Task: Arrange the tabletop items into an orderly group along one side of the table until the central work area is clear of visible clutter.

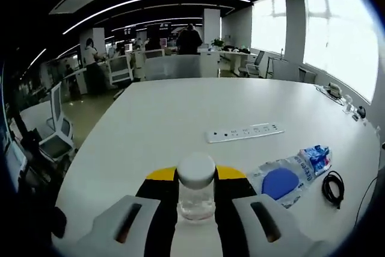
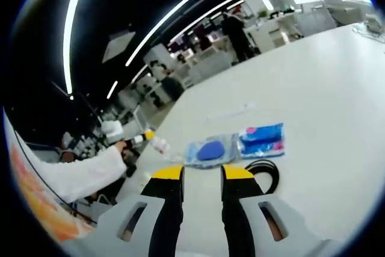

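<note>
The white table [image 1: 180,118] spreads wide across the left gripper view, with an open office of chairs, desks and standing people behind it. In the right gripper view the same table [image 2: 325,88] runs off toward bright windows.

Next in size is a clear plastic packet [image 1: 293,174] with a round blue item inside and a blue printed label at one end; it lies flat on the table, to the right of the left tongs. In the right gripper view this packet [image 2: 234,145] lies just beyond the tips of the right tongs.

A white power strip [image 1: 245,132] lies flat farther out on the table, apart from the packet.

A coiled black cable [image 1: 332,188] lies near the packet's label end; in the right gripper view the cable [image 2: 264,170] sits just beside the right tongs' right-hand jaw.

The left tongs [image 1: 196,176] are closed around a small clear jar [image 1: 196,194] with a white cap, gripped upright between the jaws.

The right tongs [image 2: 201,174] hold nothing, their jaws standing a narrow gap apart over bare table.

At the left of the right gripper view, a white sleeve [image 2: 78,176] reaches out with the left tongs [image 2: 144,138] and the small jar [image 2: 159,144].
</note>
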{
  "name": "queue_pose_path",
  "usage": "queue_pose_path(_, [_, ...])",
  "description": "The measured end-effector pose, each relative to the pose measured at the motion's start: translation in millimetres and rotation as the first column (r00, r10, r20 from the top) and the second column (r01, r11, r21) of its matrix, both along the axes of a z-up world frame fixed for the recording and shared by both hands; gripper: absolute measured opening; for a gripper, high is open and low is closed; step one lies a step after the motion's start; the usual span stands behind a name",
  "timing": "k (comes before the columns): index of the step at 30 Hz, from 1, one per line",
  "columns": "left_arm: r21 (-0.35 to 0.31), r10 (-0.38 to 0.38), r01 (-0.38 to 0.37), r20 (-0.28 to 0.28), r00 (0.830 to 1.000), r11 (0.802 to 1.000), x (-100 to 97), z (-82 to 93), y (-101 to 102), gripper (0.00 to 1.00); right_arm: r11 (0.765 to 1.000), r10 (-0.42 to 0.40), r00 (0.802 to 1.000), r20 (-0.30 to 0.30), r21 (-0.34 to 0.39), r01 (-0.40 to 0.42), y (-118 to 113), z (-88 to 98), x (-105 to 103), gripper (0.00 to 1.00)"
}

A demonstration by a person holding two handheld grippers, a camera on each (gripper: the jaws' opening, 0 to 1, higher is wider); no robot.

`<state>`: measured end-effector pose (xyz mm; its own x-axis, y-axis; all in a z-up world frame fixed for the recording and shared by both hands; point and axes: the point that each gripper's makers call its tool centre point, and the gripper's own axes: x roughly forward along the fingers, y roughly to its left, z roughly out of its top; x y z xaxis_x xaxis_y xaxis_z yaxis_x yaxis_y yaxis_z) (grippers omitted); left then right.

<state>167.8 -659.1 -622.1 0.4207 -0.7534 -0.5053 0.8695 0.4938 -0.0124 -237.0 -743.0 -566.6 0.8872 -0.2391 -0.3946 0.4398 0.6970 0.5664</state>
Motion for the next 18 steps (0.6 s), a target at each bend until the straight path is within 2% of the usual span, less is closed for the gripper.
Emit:
queue_pose_path(4, [-0.009, -0.01, 0.011, 0.017, 1.0, 1.0, -3.4, -0.1, -0.6, 0.2, 1.0, -0.001, 1.0, 0.005, 0.009, 0.001, 0.8, -1.7, -1.3, 0.22])
queue_pose_path(10, [-0.014, 0.011, -0.011, 0.009, 1.0, 1.0, -3.2, 1.2, -2.1, 0.2, 1.0, -0.01, 1.0, 0.008, 0.01, 0.01, -0.7, -0.8, -6.7, 0.22])
queue_pose_path(14, [-0.007, 0.036, -0.037, -0.02, 0.999, 0.999, -3.5, 0.6, -0.6, 0.21, 1.0, -0.017, 1.0, 0.013, 0.019, 0.017, -1.6, -2.0, -10.7, 0.22])
queue_pose_path(15, [-0.004, 0.033, -0.033, -0.012, 0.999, 0.999, -4.8, 1.0, -0.4, 0.26, 1.0, -0.017, 1.0, 0.014, 0.021, 0.017, -1.1, -1.8, -11.0, 0.22])
queue_pose_path(18, [-0.018, 0.078, -0.077, 0.044, 0.996, 0.997, 0.0, 7.8, 4.8, 0.66, 1.0, -0.016, 1.0, 0.013, 0.016, 0.016, -1.0, -1.2, -12.0, 0.22])
